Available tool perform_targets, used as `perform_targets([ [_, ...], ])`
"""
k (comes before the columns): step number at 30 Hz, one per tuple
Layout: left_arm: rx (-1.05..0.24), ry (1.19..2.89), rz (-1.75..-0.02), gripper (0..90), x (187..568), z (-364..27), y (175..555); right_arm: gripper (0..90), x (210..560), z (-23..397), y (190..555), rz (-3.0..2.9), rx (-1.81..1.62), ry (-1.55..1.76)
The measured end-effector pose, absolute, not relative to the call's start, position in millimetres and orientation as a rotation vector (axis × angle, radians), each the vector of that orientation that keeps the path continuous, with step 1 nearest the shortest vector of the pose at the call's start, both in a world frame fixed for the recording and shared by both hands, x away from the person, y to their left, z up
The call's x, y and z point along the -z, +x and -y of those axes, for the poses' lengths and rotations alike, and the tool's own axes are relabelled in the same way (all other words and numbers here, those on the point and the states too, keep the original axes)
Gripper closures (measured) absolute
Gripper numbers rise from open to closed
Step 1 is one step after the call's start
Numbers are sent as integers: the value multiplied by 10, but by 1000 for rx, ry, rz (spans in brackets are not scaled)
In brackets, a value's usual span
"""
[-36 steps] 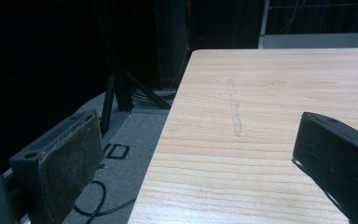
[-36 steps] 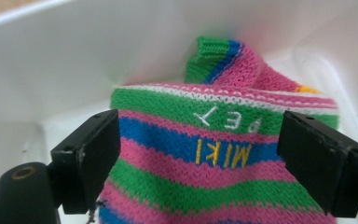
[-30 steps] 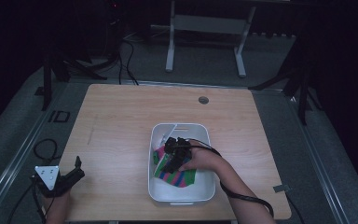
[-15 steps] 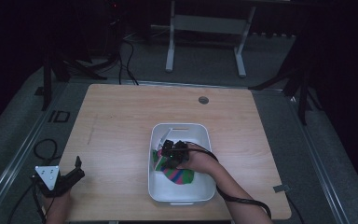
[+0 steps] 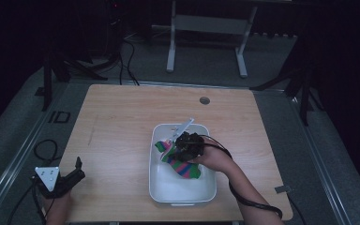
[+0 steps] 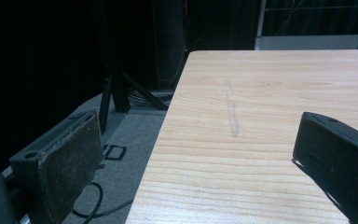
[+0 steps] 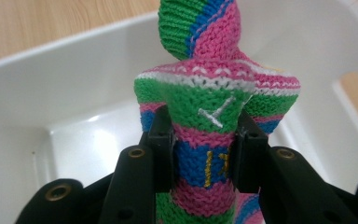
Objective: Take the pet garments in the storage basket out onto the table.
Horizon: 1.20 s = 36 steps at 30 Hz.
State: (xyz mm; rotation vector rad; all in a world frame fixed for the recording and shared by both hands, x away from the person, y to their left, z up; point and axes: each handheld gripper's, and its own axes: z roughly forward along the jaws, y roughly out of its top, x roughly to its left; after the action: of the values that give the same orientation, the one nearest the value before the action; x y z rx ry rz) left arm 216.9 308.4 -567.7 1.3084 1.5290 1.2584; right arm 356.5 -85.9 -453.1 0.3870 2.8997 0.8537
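Now, from the high view your right gripper (image 5: 176,146) has a striped knitted sock (image 5: 180,161) pinched at one end over the white plastic bin (image 5: 183,194), most of it trailing behind and below the jaws, so that tail may catch the bin wall. In the left gripper view your left gripper (image 6: 200,158) sits wide open and empty, wooden table (image 6: 261,93) ahead. In the right gripper view the jaws squeeze a narrow fold; it could slip out.
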Motion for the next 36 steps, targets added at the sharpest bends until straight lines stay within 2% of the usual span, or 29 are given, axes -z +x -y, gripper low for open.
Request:
perform_targets([
  [16,-1261,1306,-1528,20,5677,-3083,2167,663,3776,1122,3413,-2749,-1036,333],
  [28,-1259,1304,-1528,20,5677,-3087,2166,663,3444,1399,3406,-2654,-1052,363],
  [36,-1264,1306,-1528,20,5677,-3082,2166,663,3369,1726,3453,-2583,-1063,452],
])
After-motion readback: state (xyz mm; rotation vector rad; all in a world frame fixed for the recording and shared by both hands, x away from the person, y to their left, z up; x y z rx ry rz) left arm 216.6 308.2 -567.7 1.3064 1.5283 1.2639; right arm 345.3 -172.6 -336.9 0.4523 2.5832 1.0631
